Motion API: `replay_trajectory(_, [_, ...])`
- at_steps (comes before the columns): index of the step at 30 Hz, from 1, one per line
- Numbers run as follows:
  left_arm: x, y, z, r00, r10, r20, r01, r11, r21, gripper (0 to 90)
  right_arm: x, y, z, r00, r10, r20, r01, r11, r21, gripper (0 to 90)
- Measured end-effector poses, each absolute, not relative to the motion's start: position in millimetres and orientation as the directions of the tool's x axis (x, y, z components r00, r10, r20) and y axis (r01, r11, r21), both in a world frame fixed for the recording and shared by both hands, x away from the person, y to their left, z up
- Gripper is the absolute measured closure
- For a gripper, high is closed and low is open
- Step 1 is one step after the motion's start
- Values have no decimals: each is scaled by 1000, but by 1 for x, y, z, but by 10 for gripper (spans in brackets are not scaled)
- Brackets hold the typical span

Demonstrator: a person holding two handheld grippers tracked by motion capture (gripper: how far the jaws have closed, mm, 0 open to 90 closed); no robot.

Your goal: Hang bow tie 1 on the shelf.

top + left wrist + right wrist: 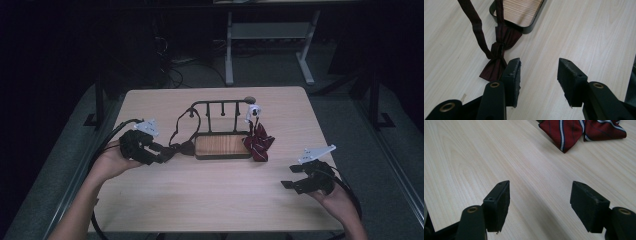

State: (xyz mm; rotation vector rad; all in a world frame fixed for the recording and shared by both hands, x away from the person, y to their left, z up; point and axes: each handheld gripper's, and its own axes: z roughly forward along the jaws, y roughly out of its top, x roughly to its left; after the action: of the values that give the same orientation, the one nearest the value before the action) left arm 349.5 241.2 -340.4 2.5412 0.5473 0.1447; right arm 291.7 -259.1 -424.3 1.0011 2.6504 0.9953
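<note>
— Bow tie [499, 53]: where is it seen, and how much of it can be made out?

— It is laid flat on the counter [210, 195], just beside the left end of the tray [222, 145]. In the left gripper view its dark red wings and knot are seen clearly, but its strap [475, 27] is cut off at the top edge. In the high view it is small and dark, and the strap is seen looped up to the rack [220, 112] behind the tray. Whether one wing rests on the tray's rim is hard to tell.

— And the striped tie [576, 131]?

— It is cut off by the top edge of the right gripper view; only red cloth with pale stripes is shown. In the high view it is bunched at the tray's right end, below something white on the rack that cannot be identified.

— How is the left hand-held gripper [167, 154] held?

— It is gripped from below by the left hand [112, 162], low over the counter, and pointed toward the bow tie. Its jaws are spread apart, with nothing between them; one jaw is seen just beside a wing, and contact cannot be judged.

— The right hand-held gripper [290, 184]?

— It is held by the right hand [337, 200] near the counter's right front, well apart from the striped tie. Its jaws are spread wide over bare wood.

— Anything else obscured?

— The room beyond the counter is left dark; only table legs are made out.
</note>
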Motion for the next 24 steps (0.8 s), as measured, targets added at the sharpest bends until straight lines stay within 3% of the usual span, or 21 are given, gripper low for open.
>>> replay_trajectory(24, [336, 244, -370, 903, 428, -27, 374, -755, 539, 458, 292, -259, -428, -763, 637, 107, 553, 558, 619, 319])
